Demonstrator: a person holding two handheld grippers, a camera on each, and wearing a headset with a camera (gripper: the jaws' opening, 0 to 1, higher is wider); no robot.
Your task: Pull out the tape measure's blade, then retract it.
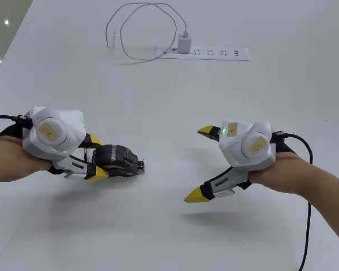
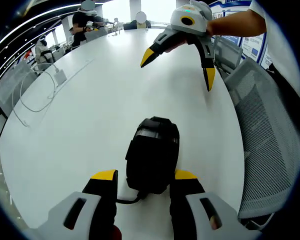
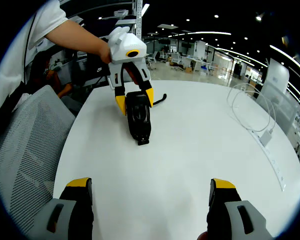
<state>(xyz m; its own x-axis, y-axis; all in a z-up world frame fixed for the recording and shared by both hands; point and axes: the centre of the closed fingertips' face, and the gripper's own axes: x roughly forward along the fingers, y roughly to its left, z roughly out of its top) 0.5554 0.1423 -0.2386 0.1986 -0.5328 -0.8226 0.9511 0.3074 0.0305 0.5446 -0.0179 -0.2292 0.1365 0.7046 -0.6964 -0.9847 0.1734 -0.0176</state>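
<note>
At lower left of the head view, the black tape measure (image 1: 120, 161) is clenched by the left gripper (image 1: 97, 157) on the white table (image 1: 169, 101). The right gripper (image 1: 199, 164) is held spread, empty. A mesh chair (image 2: 270, 140) is revealed at right of the left gripper view.

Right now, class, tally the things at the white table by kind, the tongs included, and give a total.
Tongs: 2 (left tongs, right tongs)
Tape measure: 1
Power strip: 1
Charger with its cable: 1
Total: 5
</note>
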